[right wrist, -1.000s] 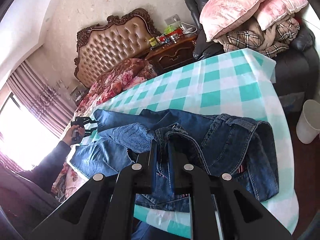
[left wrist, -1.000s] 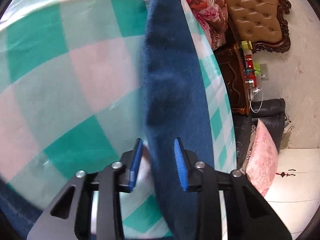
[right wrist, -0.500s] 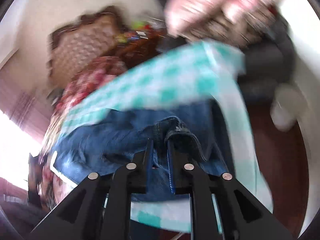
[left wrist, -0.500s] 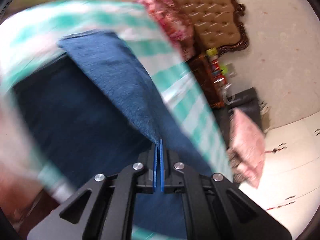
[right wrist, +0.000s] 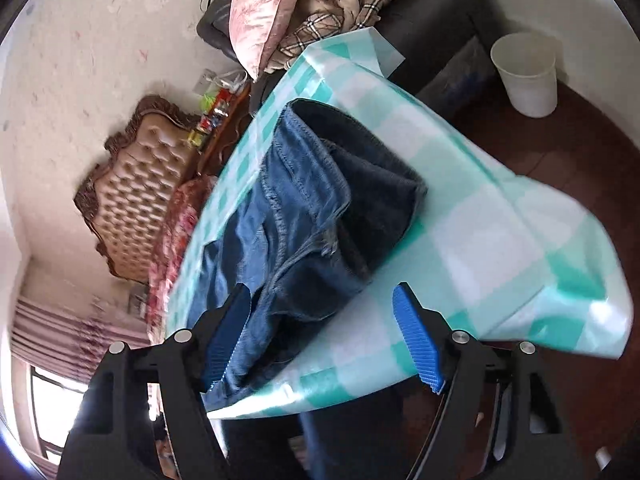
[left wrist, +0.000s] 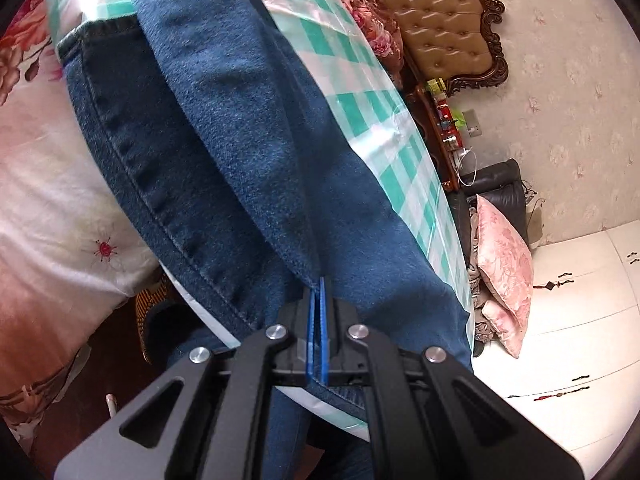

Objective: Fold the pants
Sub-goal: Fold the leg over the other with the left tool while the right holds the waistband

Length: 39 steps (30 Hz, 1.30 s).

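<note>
Left tool [left wrist: 318, 292] pinched tight on a fold of the pants [left wrist: 248, 152], lifting denim off the checked surface [left wrist: 400, 168]. Right tool [right wrist: 324, 336] opening, pads clear of the cloth, waistband end lying between and beyond them. Legs seemingly brought together lengthwise; folding across and smoothing probably left.

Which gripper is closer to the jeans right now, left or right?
Left. The left gripper is shut on a fold of the jeans. The right gripper is opening just off their near edge, pads not pressing the denim.
</note>
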Tool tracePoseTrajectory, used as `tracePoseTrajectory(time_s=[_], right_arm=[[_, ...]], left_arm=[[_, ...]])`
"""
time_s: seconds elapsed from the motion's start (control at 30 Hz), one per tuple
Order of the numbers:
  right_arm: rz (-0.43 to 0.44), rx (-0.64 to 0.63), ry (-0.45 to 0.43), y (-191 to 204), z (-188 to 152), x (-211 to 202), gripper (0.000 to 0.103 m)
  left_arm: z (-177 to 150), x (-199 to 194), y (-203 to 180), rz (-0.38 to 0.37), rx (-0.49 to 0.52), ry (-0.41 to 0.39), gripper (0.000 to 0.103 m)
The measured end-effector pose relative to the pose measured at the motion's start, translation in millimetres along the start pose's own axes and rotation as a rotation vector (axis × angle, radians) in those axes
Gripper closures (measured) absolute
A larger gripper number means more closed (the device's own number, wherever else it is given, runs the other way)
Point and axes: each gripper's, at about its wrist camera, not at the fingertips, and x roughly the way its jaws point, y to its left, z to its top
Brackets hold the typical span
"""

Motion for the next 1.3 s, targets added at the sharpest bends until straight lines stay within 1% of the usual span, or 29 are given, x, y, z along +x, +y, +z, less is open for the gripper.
tracePoseTrajectory(time_s=[0.13,0.2,0.23,0.27,0.3,0.33,0.37,0.4,0.43,0.47,0.5,0.53,0.57,0.6,0.63,0.67,0.73,0.77,0.8,0.83,0.87,0.9,0.97,1.1,1.13,1.17,1.2,1.27,1.3], right_arm=[[0.002,0.009,0.011,9.9,-1.7,12.1,0.027],[0.013,0.013,0.01,18.1,1.8,17.9,0.027],[0.002,0.017,0.025,23.9,6.4,25.5,0.027],[-0.02,0.016,0.046,29.4,11.3,33.6,0.032],[-0.049,0.004,0.068,35.7,15.8,41.8,0.063],[-0.098,-0.014,0.093,45.3,26.8,53.0,0.081],[-0.114,-0.024,0.098,55.9,39.8,59.6,0.089],[-0.111,-0.067,0.084,74.8,55.8,63.5,0.09],[-0.105,-0.118,0.064,93.4,67.1,64.2,0.091],[-0.069,-0.201,0.021,126.2,79.9,60.4,0.091],[-0.009,-0.297,-0.034,158.9,84.4,50.1,0.091],[0.043,-0.405,-0.096,186.8,82.5,34.9,0.091],[0.075,-0.526,-0.171,209.0,74.6,16.3,0.092],[0.088,-0.575,-0.203,211.2,69.2,7.1,0.093],[0.086,-0.561,-0.189,197.7,69.0,6.7,0.093],[0.049,-0.506,-0.156,172.5,71.5,14.0,0.093],[-0.08,-0.358,-0.067,109.2,74.0,37.4,0.093],[-0.142,-0.283,0.007,69.9,68.7,53.3,0.093],[-0.184,-0.266,0.037,54.3,65.6,61.2,0.093],[-0.238,-0.257,0.061,40.1,60.6,67.9,0.093],[-0.266,-0.249,0.074,29.7,56.4,72.5,0.093],[-0.261,-0.241,0.073,26.3,54.9,72.9,0.093],[-0.247,-0.234,0.062,30.9,60.3,69.8,0.093],[-0.215,-0.309,0.008,61.3,61.5,47.3,0.093],[-0.226,-0.329,-0.001,63.7,59.9,43.2,0.093],[-0.269,-0.333,0.013,58.2,61.0,49.0,0.094],[-0.297,-0.298,0.044,44.7,63.3,58.9,0.094],[-0.317,-0.243,0.077,31.8,57.2,68.1,0.094],[-0.314,-0.258,0.061,35.8,54.5,63.9,0.094]], left_arm=[[0.2,1.2,8.6,-0.016,-0.03,0.006,0.102],[1.6,3.1,10.7,-0.019,-0.035,0.012,0.102],[3.4,5.2,10.0,-0.021,-0.037,0.018,0.102],[6.1,7.8,9.3,-0.026,-0.046,0.029,0.102],[13.0,13.2,9.1,-0.04,-0.074,0.054,0.102],[19.5,17.7,6.5,-0.047,-0.091,0.074,0.102],[25.1,20.8,2.0,-0.048,-0.092,0.084,0.102],[38.4,22.9,-12.6,-0.047,-0.067,0.088,0.102],[48.9,19.4,-26.7,-0.051,-0.044,0.07,0.103],[58.7,11.1,-41.5,-0.069,-0.024,0.038,0.103],[68.2,-8.1,-63.6,-0.125,0.009,-0.02,0.103],[68.9,-20.2,-73.7,-0.144,0.035,-0.055,0.103],[64.9,-38.8,-83.2,-0.153,0.074,-0.101,0.103],[57.9,-48.1,-80.2,-0.166,0.075,-0.11,0.103],[51.2,-51.1,-72.7,-0.172,0.064,-0.105,0.103],[40.2,-50.1,-57.4,-0.163,0.044,-0.084,0.103],[14.5,-31.8,-18.5,-0.124,0.0,0.003,0.103],[-3.3,-14.2,7.2,-0.12,-0.049,0.073,0.103],[-14.8,-4.8,21.3,-0.079,-0.068,0.096,0.103],[-21.8,1.2,30.7,-0.056,-0.077,0.105,0.103],[-26.1,5.4,39.0,-0.054,-0.096,0.108,0.103],[-28.1,6.7,43.5,-0.062,-0.11,0.102,0.103],[-25.5,4.2,39.1,-0.063,-0.084,0.087,0.103],[-22.5,-16.7,20.4,-0.106,-0.037,0.047,0.103],[-24.4,-19.1,20.0,-0.099,-0.028,0.043,0.103],[-27.0,-16.7,23.9,-0.083,-0.027,0.049,0.103],[-28.1,-12.2,27.2,-0.074,-0.036,0.06,0.103],[-30.7,-2.3,44.2,-0.063,-0.101,0.089,0.103],[-32.7,-4.1,42.9,-0.07,-0.102,0.083,0.103]])
